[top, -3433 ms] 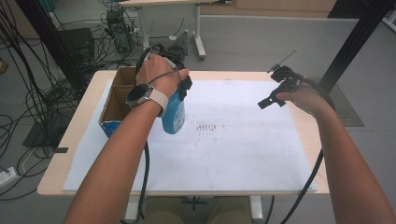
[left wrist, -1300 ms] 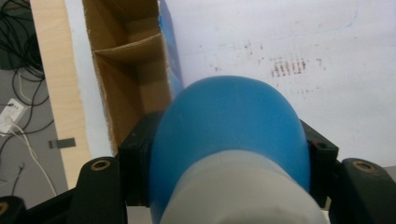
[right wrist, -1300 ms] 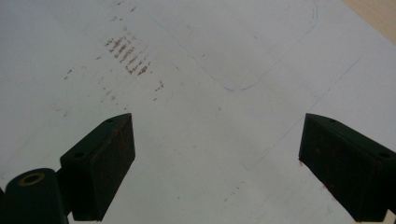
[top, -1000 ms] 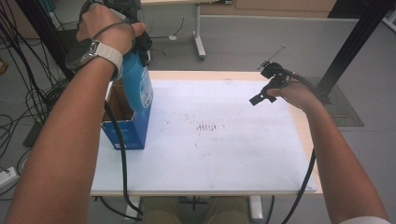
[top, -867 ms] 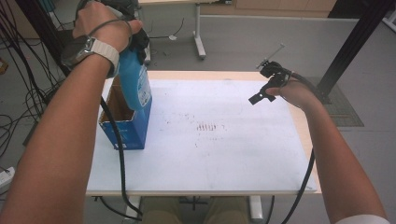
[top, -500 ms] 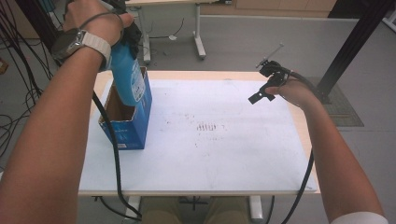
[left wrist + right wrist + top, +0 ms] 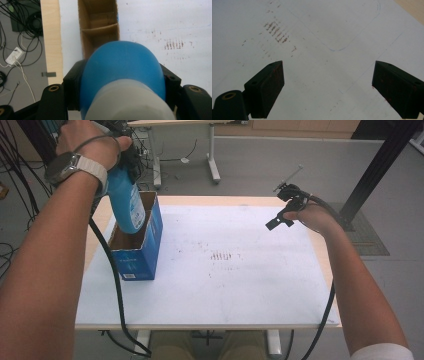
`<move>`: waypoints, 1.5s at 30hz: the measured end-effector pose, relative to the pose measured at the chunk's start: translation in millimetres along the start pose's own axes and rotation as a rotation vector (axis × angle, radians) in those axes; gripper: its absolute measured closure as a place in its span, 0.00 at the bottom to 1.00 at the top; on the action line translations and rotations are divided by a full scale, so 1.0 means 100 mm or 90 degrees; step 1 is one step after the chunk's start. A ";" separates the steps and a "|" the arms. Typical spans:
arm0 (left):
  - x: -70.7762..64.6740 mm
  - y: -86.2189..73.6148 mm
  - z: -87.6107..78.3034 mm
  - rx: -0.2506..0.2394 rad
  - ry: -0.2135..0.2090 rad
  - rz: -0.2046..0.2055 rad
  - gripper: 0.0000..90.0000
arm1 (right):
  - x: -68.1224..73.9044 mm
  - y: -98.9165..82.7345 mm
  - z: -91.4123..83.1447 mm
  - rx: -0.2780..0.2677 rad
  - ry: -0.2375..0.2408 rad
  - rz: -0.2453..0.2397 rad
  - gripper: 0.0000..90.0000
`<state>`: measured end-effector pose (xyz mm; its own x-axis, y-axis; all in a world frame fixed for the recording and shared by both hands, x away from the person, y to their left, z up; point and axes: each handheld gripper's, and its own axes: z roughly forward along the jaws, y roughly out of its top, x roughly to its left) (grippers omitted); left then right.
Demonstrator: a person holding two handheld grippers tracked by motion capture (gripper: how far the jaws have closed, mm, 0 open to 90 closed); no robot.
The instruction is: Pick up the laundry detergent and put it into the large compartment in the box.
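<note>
The person's left hand (image 7: pixel 92 140) carries a wristwatch (image 7: pixel 70 166) with a round dark face and a pale band, and a white short sleeve (image 7: pixel 382 352) shows at the right upper arm. The left gripper (image 7: pixel 120 82) is black, with brass-ringed screw holes on its body, and a black cable (image 7: pixel 112 280) trails from it. The right gripper (image 7: pixel 328 87) has two flat black jaws with small recessed screw holes, faint reddish smudges on their faces and a brass-ringed hole at one base; a thin metal rod rises from its top.
</note>
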<state>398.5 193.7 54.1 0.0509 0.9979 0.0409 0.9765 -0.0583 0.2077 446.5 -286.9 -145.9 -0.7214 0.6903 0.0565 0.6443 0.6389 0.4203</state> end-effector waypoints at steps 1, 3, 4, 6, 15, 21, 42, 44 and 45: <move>0.01 -0.01 0.01 -0.005 0.001 -0.003 0.41 | 0.00 0.00 0.00 0.001 0.000 0.000 0.12; 0.03 0.01 0.04 0.000 0.001 -0.005 0.41 | 0.00 0.01 0.01 0.002 -0.001 0.000 0.12; 0.04 0.01 0.05 0.002 0.002 -0.005 0.41 | 0.00 0.02 0.01 0.003 -0.002 -0.001 0.12; 0.05 0.01 0.09 -0.001 0.005 -0.006 0.41 | 0.01 0.02 0.02 0.004 -0.001 -0.001 0.12; 0.10 0.02 0.27 -0.001 0.008 -0.007 0.41 | 0.02 0.04 0.04 0.011 -0.007 -0.004 0.12; 0.09 0.02 0.34 -0.001 0.018 -0.003 0.41 | 0.02 0.03 0.02 0.012 -0.009 0.000 0.12; 0.14 0.05 0.72 0.007 0.012 0.000 0.41 | 0.01 0.03 0.06 0.018 -0.007 0.002 0.12; 0.14 0.06 0.76 0.012 0.013 0.000 0.41 | 0.01 0.03 0.06 0.017 -0.007 0.003 0.12; 0.14 0.05 0.77 0.008 0.013 0.001 0.41 | 0.01 0.03 0.06 0.017 -0.007 0.003 0.12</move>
<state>420.6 210.0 -19.7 0.0476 0.9970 0.0614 0.9790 -0.0587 0.1950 449.0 -281.9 -149.5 -0.7156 0.6969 0.0482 0.6544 0.6446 0.3953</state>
